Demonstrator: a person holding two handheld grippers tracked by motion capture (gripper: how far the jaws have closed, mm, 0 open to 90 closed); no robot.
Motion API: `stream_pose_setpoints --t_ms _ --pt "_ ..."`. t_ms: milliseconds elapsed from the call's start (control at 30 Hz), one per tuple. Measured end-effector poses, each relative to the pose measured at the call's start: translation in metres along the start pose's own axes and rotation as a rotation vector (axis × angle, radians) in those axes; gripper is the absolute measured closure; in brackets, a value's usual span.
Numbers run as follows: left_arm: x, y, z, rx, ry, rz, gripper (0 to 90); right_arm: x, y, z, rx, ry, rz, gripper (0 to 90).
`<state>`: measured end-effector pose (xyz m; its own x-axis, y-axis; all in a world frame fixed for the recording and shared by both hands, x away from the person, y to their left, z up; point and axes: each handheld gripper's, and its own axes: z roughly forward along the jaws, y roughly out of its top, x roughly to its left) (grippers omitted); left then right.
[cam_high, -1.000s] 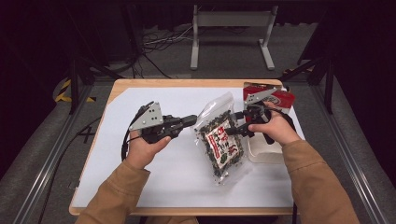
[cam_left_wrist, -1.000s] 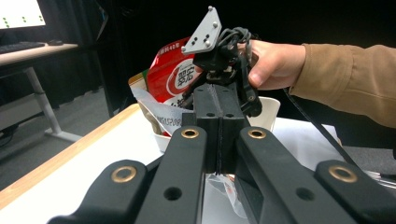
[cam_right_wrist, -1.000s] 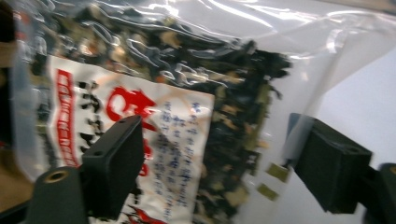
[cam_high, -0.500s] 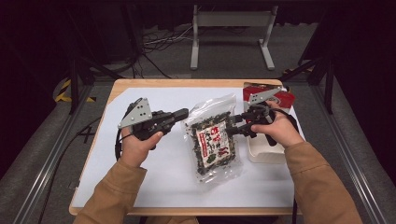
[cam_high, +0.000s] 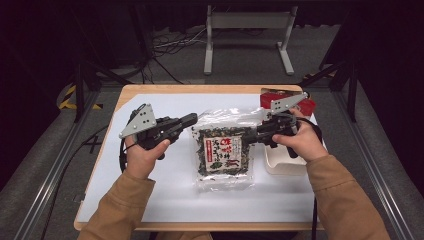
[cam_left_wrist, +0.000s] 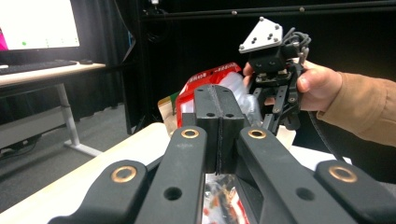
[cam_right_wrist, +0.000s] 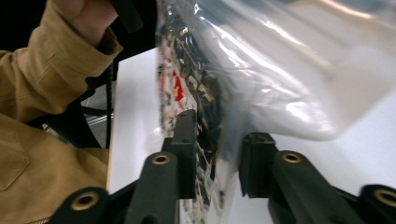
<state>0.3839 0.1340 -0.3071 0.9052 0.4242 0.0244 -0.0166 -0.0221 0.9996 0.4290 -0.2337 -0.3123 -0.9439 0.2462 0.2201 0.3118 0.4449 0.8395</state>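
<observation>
A clear snack bag (cam_high: 223, 155) with dark contents and a red-and-white label hangs slanted over the white table mat (cam_high: 150, 195), stretched between both grippers. My left gripper (cam_high: 192, 120) is shut on the bag's top left corner; in the left gripper view its jaws (cam_left_wrist: 218, 100) are pressed together. At the bag's upper right edge is my right gripper (cam_high: 254, 136). Its jaws have just been closing. In the right gripper view the bag (cam_right_wrist: 205, 84) fills the gap between them (cam_right_wrist: 219, 140) and touches both pads.
A white tray (cam_high: 280, 167) sits under the right hand. A red package (cam_high: 270, 98) lies at the table's back right corner. Cables trail from both grippers. The wooden table edge (cam_high: 200, 226) runs along the front. Dark floor and metal frames surround the table.
The left gripper drew away to the left with the bag's corner, and the bag swung round so its label faces up. The right jaws narrowed onto the bag's right edge.
</observation>
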Motion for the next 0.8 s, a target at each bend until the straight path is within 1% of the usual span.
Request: stream_pose_setpoints --t_ms 167,233,300,367,433,500,567,633,733,767,800 --pt "0.002 -0.001 -0.002 -0.003 0.003 -0.011 90.0 0.008 0.003 -0.006 0.002 0.019 -0.028 76.7" --pt "0.004 -0.001 -0.003 -0.01 0.004 -0.021 90.0 0.011 0.004 -0.007 0.002 0.016 -0.041 77.0" --pt "0.006 0.001 -0.007 -0.024 0.006 -0.04 90.0 0.014 0.005 -0.009 0.007 0.015 -0.054 77.2" --pt "0.007 0.001 -0.009 -0.028 0.0 -0.058 89.7 0.017 0.006 -0.011 0.011 0.01 -0.06 77.3" --pt "0.008 0.002 -0.012 -0.02 -0.01 -0.061 81.4 0.02 0.007 -0.014 0.014 0.002 -0.063 77.3" --pt "0.008 0.003 -0.015 -0.012 -0.004 -0.056 76.8 0.022 0.008 -0.017 0.02 -0.004 -0.064 77.3" --pt "0.008 0.005 -0.02 -0.004 -0.009 -0.071 70.7 0.025 0.008 -0.021 0.024 -0.017 -0.063 77.3" --pt "0.01 0.006 -0.023 0.008 -0.011 -0.076 64.0 0.027 0.009 -0.025 0.027 -0.023 -0.062 77.3" --pt "0.013 0.005 -0.027 0.033 -0.018 -0.092 54.8 0.03 0.01 -0.031 0.014 -0.018 -0.058 77.3" --pt "0.014 0.004 -0.028 0.041 -0.01 -0.087 52.1 0.032 0.011 -0.034 0.007 -0.021 -0.062 77.3" --pt "0.015 0.004 -0.029 0.051 -0.006 -0.089 50.2 0.034 0.012 -0.036 0.004 -0.027 -0.067 77.3"
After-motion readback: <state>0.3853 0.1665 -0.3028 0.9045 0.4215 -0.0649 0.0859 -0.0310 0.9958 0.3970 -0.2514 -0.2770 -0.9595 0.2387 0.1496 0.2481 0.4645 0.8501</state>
